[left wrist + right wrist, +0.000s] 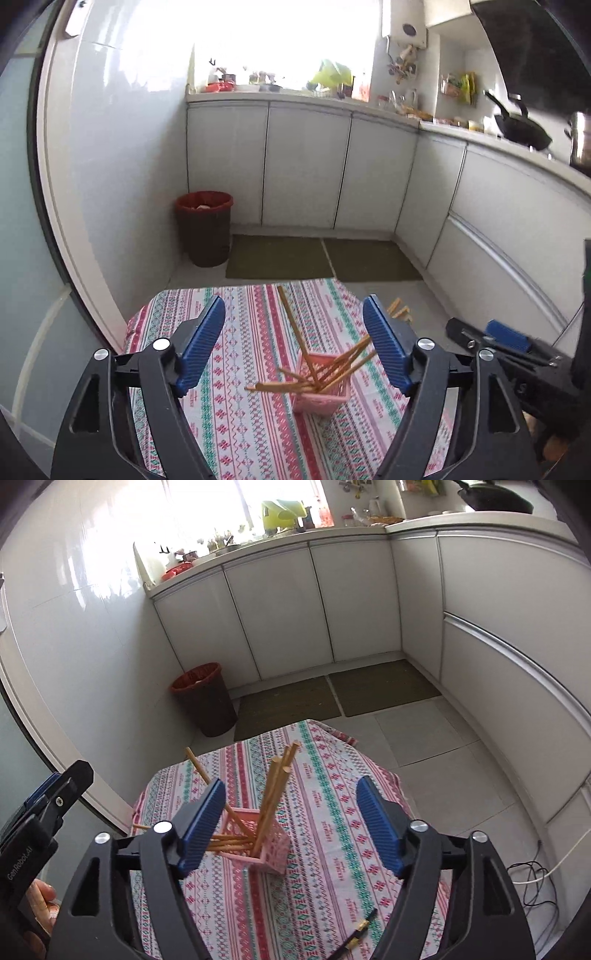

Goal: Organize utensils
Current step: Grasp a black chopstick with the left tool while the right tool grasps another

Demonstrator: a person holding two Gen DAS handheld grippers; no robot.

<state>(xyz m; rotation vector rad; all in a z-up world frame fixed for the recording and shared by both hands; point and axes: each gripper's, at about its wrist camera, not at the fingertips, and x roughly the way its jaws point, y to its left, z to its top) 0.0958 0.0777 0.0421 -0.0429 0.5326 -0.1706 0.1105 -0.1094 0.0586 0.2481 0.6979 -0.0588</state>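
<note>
Fingers [218, 812] apart above chopstick basket [267, 853]

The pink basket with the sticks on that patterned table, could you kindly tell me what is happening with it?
A person holds a claw in each hand over the patterned tablecloth. The small pink plastic basket stands on it with wooden chopsticks splayed inside. The left claw and the right claw are both open and hold nothing. A black chopstick with gold bands lies on the cloth, not yet sorted.
</note>
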